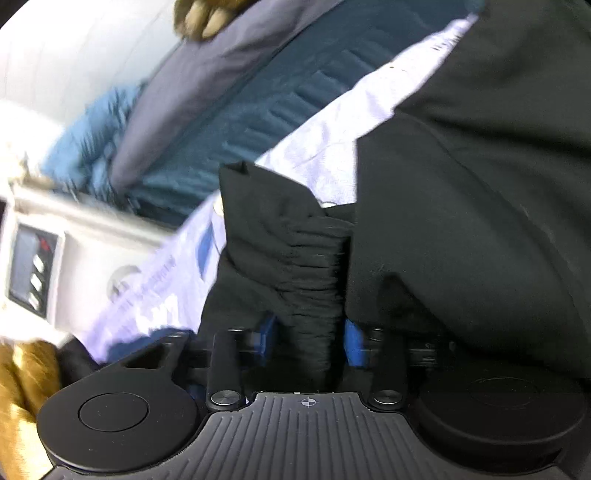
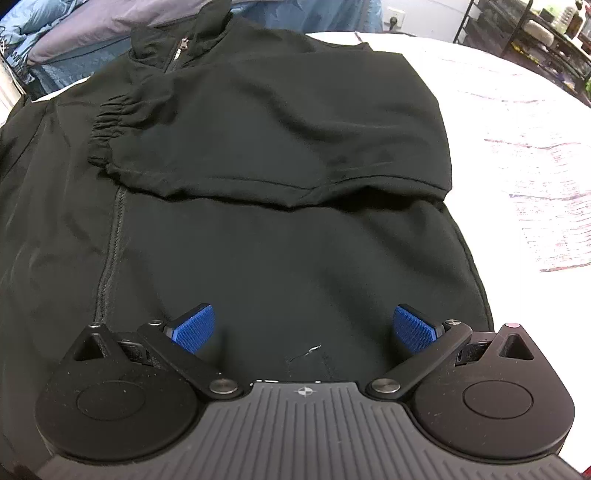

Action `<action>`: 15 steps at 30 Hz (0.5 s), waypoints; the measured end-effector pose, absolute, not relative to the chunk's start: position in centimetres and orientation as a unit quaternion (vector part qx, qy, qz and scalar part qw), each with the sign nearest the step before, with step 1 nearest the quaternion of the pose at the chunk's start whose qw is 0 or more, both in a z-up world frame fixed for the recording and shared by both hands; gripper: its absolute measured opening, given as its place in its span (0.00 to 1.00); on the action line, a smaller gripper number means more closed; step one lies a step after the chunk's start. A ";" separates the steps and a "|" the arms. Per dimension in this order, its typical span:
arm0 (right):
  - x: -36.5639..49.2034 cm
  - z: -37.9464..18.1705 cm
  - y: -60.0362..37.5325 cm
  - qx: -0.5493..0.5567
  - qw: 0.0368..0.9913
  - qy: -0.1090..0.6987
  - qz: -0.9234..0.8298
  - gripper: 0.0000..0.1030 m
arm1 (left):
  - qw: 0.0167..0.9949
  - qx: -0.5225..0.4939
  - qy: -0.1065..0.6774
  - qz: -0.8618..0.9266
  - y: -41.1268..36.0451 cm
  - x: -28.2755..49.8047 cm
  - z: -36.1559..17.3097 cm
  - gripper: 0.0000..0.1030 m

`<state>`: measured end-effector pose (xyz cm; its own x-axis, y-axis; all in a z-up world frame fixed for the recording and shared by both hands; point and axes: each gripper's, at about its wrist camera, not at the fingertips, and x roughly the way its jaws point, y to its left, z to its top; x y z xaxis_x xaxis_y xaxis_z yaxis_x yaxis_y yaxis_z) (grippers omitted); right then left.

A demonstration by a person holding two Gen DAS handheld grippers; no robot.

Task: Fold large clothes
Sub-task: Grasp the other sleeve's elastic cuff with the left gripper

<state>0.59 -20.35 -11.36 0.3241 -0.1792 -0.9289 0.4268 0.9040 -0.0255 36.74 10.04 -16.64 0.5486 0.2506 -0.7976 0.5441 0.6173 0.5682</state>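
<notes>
A black zip jacket (image 2: 258,221) lies spread on a white bed sheet (image 2: 517,129), collar at the far end. One sleeve (image 2: 280,140) is folded across the chest, its ribbed cuff (image 2: 107,125) pointing left. My right gripper (image 2: 303,328) is open and empty, hovering low over the jacket's lower part, blue pads (image 2: 194,326) wide apart. In the left wrist view my left gripper (image 1: 308,343) is shut on the other sleeve's gathered black cuff (image 1: 310,266), held up beside the jacket body (image 1: 480,184).
Blue and grey bedding (image 1: 229,110) is piled beyond the pale lilac sheet (image 1: 332,140). A white appliance with a small panel (image 1: 33,266) sits at the left. A dark shelf rack (image 2: 535,33) stands at the far right. The left wrist view is motion-blurred.
</notes>
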 end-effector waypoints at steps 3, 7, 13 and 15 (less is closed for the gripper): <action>0.6 -11.1 -19.8 0.105 0.811 0.547 -0.181 0.99 | 0.782 0.400 0.469 -0.093 10.4 36.9 -15.0 0.69; 0.8 -10.8 -19.5 0.104 0.815 0.542 -0.175 0.99 | 0.824 0.354 0.429 -0.104 10.7 35.8 -10.0 0.52; 1.0 -10.8 -19.5 0.117 0.818 0.539 -0.162 0.99 | 0.888 0.273 0.347 -0.128 11.5 33.2 2.0 0.49; 1.2 -10.7 -19.3 0.118 0.820 0.537 -0.156 0.99 | 0.904 0.249 0.326 -0.123 12.3 32.6 6.3 0.46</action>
<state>1.22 -19.34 -10.69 0.3734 -0.1302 -0.9185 0.3830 0.9234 0.0248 32.60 12.34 6.26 0.7576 -0.0608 -0.6499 0.3846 0.8460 0.3692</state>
